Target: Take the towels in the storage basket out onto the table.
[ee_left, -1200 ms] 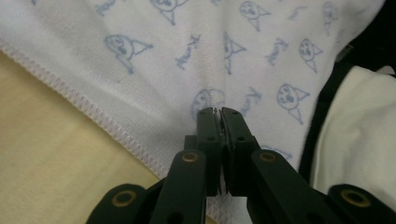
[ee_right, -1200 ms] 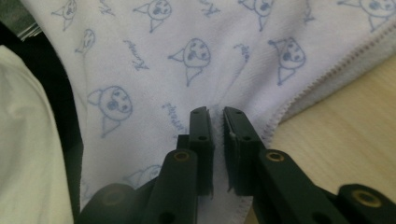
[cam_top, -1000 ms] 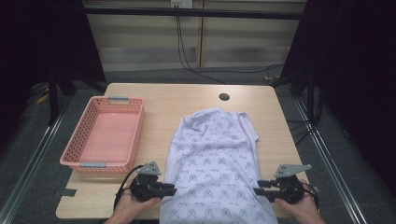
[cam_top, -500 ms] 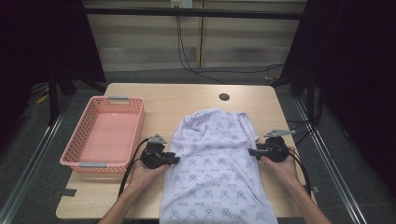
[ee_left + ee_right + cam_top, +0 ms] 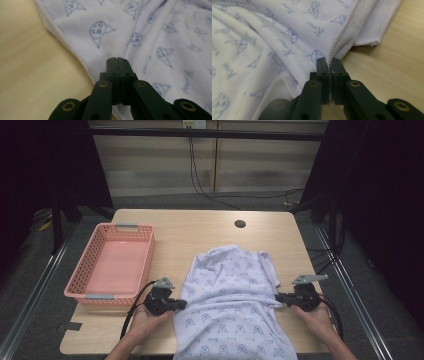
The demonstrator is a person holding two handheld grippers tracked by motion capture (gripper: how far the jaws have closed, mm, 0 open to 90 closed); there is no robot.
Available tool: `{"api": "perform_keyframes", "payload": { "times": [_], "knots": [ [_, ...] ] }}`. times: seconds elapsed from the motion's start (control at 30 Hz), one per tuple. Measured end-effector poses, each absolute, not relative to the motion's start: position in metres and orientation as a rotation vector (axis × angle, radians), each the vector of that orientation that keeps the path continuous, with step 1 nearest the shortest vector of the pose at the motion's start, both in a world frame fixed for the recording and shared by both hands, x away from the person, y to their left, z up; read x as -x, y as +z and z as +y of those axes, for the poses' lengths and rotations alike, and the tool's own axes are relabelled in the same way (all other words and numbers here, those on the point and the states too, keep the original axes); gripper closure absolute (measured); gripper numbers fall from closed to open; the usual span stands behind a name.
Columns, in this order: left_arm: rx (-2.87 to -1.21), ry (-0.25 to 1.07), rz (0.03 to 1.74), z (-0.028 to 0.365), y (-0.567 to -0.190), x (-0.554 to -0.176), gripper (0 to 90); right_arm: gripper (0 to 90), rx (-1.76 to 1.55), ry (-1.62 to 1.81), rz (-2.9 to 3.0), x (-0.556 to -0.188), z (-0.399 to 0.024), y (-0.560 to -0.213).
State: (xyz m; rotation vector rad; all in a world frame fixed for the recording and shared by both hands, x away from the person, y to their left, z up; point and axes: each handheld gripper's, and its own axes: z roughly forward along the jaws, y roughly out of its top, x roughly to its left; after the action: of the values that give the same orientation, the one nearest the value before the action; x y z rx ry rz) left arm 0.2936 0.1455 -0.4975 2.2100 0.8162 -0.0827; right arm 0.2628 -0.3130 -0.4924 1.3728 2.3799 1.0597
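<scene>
A white garment (image 5: 230, 312) printed with small blue faces lies flat on the wooden table (image 5: 200, 227), its lower end over the near edge. My left gripper (image 5: 181, 304) is at the garment's left hem. Its jaws have just been closing and now stand shut on that hem (image 5: 75, 53), seen close in the left gripper view (image 5: 117, 60). My right gripper (image 5: 278, 298) is at the garment's right side. Its jaws have also just been closing and pinch the stitched seam (image 5: 337, 42) between them (image 5: 327, 60). A hand holds each gripper.
A pink plastic basket (image 5: 80, 270) with nothing in it stands on the table's left part, just beyond my left gripper. A round cable hole (image 5: 240, 224) sits near the far edge. Bare wood lies beyond the garment and to its right.
Both grippers moved from the table's near edge up along the garment's sides, then back a little. The garment's middle is now drawn in between them.
</scene>
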Motion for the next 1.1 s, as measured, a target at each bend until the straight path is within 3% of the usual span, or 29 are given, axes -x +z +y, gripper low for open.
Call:
{"api": "perform_keyframes", "payload": {
  "times": [0.23, 0.3, 0.37, 0.57, 0.8, 1.0, 1.07, 1.1],
  "knots": [
    [-2.276, -0.183, 0.712, 0.149, -0.491, -0.245, 88.8, 86.7, -1.335, 1.105, 2.441, -0.22, -0.315, -0.484],
    [-2.246, -0.201, 0.696, 0.151, -0.484, -0.237, 86.3, 75.8, -1.309, 1.09, 2.464, -0.208, -0.314, -0.483],
    [-2.2, -0.166, 0.71, 0.153, -0.48, -0.246, 72.2, 59.1, -1.299, 1.088, 2.433, -0.209, -0.313, -0.48],
    [-2.088, -0.077, 0.789, 0.141, -0.475, -0.297, 64.2, 48.7, -1.27, 1.125, 2.337, -0.249, -0.309, -0.466],
    [-2.016, 0.045, 0.906, 0.115, -0.476, -0.375, 49.0, 32.5, -1.319, 1.064, 2.28, -0.337, -0.294, -0.47],
    [-1.998, -0.004, 0.922, 0.099, -0.48, -0.397, 48.2, 32.2, -1.359, 1.028, 2.298, -0.373, -0.279, -0.482],
    [-2.034, -0.025, 0.931, 0.09, -0.489, -0.396, 47.7, 40.7, -1.367, 1.007, 2.313, -0.377, -0.276, -0.489],
    [-2.058, -0.027, 0.91, 0.087, -0.494, -0.394, 47.4, 49.1, -1.396, 0.987, 2.314, -0.377, -0.276, -0.492]
  ]
}}
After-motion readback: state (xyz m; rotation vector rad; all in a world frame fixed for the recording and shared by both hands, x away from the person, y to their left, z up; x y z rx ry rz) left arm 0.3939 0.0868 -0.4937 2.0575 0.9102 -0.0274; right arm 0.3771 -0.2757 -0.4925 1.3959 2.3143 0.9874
